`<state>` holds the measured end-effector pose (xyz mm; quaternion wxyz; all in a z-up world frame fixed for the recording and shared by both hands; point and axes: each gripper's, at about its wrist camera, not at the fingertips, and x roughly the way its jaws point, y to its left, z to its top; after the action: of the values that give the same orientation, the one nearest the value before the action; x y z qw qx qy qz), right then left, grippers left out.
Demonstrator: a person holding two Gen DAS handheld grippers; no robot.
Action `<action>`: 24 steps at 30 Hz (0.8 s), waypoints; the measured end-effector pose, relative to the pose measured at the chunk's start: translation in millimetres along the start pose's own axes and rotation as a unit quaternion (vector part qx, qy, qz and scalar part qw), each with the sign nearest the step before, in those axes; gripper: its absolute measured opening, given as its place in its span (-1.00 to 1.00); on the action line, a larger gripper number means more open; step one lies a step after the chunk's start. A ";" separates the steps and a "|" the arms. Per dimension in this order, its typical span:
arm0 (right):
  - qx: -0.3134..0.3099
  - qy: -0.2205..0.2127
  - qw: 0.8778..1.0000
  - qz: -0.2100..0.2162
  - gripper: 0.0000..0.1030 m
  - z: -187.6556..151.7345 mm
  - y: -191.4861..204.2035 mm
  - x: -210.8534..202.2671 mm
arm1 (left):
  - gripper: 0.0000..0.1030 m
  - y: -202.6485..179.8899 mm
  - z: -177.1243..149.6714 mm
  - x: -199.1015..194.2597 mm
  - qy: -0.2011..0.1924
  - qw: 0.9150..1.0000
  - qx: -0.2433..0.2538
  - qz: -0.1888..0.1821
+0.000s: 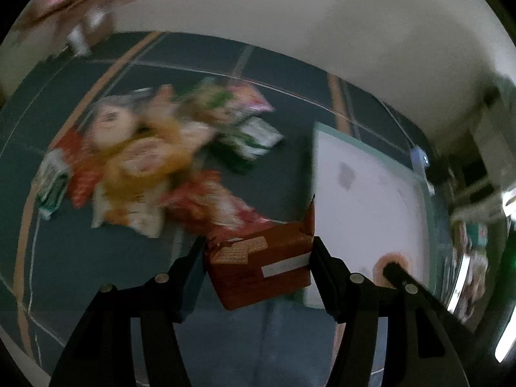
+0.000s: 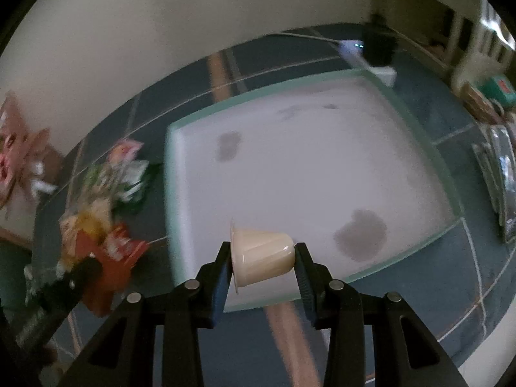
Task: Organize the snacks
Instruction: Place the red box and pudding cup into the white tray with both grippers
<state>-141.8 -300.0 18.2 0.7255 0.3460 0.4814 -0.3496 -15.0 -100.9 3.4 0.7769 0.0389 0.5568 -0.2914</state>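
My left gripper point(image 1: 258, 254) is shut on a brown biscuit packet point(image 1: 262, 267) and holds it above the blue carpet, just left of the white frosted glass board point(image 1: 371, 187). My right gripper point(image 2: 262, 254) is shut on a cream pudding cup point(image 2: 262, 256) lying on its side, held over the near edge of the same board point(image 2: 290, 167). A blurred pile of snack bags point(image 1: 145, 158) lies on the carpet left of the board; it also shows in the right wrist view point(image 2: 103, 200). The right gripper's tip point(image 1: 393, 267) shows at the board's near edge.
A white power strip point(image 2: 367, 61) with a black plug lies beyond the board's far corner. Cardboard and pink packaging point(image 2: 19, 148) stand at the far left by the wall. Shiny packets point(image 2: 503, 177) and a shelf lie at the right.
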 end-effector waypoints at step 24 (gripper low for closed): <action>0.081 -0.005 0.996 -0.031 0.35 16.5 -65.7 7.4 | 0.72 -41.4 10.3 22.3 0.014 0.994 0.069 0.078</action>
<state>-187.3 -349.1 5.2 0.6858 0.3871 0.4586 -0.4117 -22.2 -148.3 -1.6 0.7850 0.1400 0.5411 -0.2671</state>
